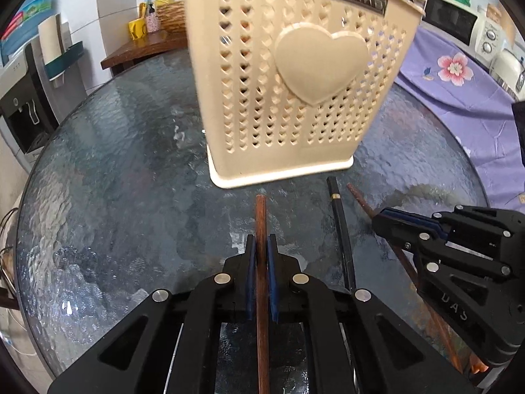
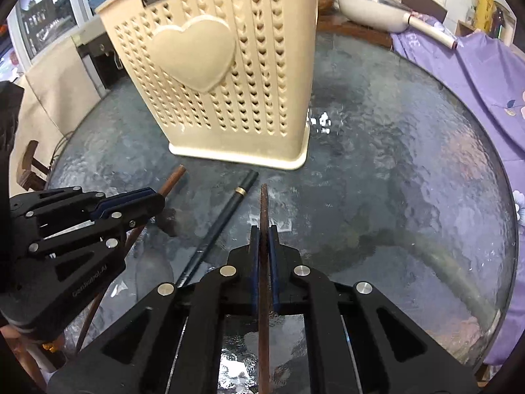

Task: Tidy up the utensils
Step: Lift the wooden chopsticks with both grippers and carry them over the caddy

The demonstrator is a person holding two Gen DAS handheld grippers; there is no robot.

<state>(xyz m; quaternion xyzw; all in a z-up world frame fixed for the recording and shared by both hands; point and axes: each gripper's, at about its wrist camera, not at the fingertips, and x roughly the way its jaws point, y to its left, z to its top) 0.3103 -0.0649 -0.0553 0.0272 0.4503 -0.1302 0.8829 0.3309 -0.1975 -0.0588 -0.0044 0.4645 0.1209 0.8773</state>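
Gripped chopstick (image 1: 261, 229) lengthwise toward holder (image 1: 288, 75)

Utensil holder (image 1: 295, 75): cream, perforated with rows of small hearts.
Held chopstick (image 1: 261, 229): reddish brown.
Lying chopstick (image 1: 341, 216): black, ringed with gold.
Gripper pads (image 1: 271, 262): blue.
Cloth (image 1: 459, 98): purple, printed with pink flowers.

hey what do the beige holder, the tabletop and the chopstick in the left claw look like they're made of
Utensil holder: looks like matte moulded plastic, with heart-shaped perforations and a raised heart.
Tabletop: seemingly textured glass; rippled, glossy, with bright glare.
Brown chopstick in the left claw: probably wood, with a smooth reddish-brown surface, though lacquered bamboo is possible.
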